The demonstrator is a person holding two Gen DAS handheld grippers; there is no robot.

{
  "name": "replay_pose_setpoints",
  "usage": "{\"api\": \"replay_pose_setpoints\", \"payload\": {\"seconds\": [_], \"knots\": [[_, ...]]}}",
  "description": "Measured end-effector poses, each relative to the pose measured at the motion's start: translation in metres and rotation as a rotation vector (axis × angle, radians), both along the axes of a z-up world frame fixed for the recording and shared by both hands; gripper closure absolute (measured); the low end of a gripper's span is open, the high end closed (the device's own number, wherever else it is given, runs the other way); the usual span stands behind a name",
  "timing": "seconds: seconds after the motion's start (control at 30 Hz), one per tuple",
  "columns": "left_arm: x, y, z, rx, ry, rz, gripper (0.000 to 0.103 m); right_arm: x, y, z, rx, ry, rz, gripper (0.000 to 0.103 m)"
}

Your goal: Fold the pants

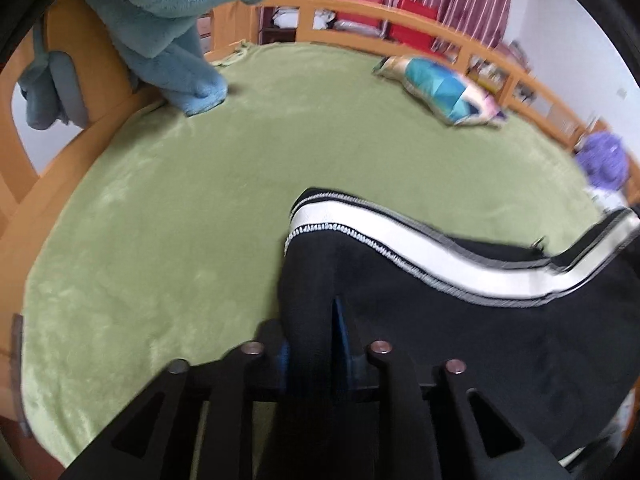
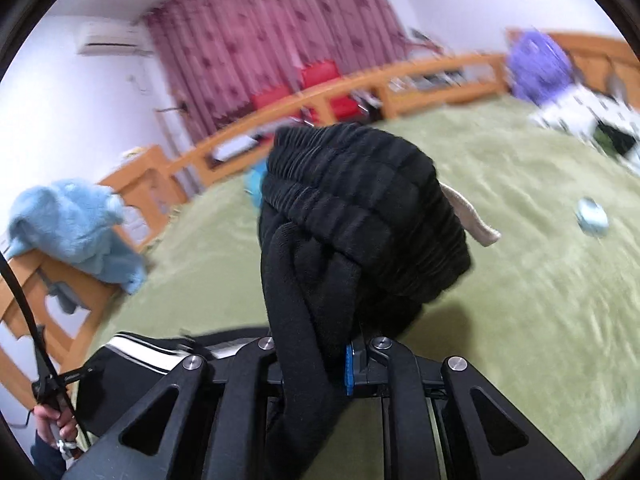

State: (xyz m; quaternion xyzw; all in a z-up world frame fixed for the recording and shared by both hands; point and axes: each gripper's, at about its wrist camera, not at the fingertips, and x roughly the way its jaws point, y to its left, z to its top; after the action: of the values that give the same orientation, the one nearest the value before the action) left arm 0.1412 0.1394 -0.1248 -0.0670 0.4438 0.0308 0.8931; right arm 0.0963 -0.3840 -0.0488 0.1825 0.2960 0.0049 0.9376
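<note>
My right fingers [image 2: 320,364] are clamped on a bunched black fold of the pants [image 2: 360,216], whose ribbed waistband bulges up just ahead of them, lifted off the bed [image 2: 520,280]. My left fingers [image 1: 316,344] pinch black cloth of the same pants [image 1: 440,320], near the white side stripe [image 1: 400,240], though blur makes the contact hard to judge. Beyond lies the green blanket, a bright pillow [image 1: 440,88] on it. A blue fleece [image 1: 172,32] drapes over the wooden rail [image 1: 360,12]; red curtains [image 2: 256,44] hang farthest back.
</note>
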Motion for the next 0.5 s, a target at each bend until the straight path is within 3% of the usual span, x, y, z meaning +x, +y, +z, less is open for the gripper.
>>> {"api": "replay_pose_setpoints", "payload": {"seconds": [0.03,0.1,0.17,0.23,0.3,0.43,0.5], "knots": [[-0.002,0.0,-0.004,0.008,0.013,0.007,0.079,-0.001,-0.015,-0.014,-0.006,0.049,-0.034,0.085],[-0.006,0.002,-0.012,0.007,0.035,0.009,0.064,-0.001,-0.027,-0.041,-0.039,0.143,-0.05,0.083],[-0.011,0.002,-0.018,0.012,0.063,0.008,0.057,-0.001,-0.042,-0.079,-0.022,0.306,-0.052,0.081],[-0.019,0.002,-0.022,0.02,0.078,0.005,0.052,-0.01,-0.048,-0.106,-0.006,0.399,-0.048,0.078],[-0.03,0.003,-0.027,0.021,0.088,-0.004,0.043,-0.027,-0.044,-0.112,-0.049,0.398,-0.054,0.075],[-0.052,0.003,-0.04,-0.002,0.094,-0.017,0.036,-0.058,-0.02,-0.089,-0.216,0.352,-0.074,0.07],[-0.062,0.005,-0.043,-0.008,0.072,-0.018,0.035,-0.063,-0.009,-0.078,-0.245,0.33,-0.065,0.07]]}}
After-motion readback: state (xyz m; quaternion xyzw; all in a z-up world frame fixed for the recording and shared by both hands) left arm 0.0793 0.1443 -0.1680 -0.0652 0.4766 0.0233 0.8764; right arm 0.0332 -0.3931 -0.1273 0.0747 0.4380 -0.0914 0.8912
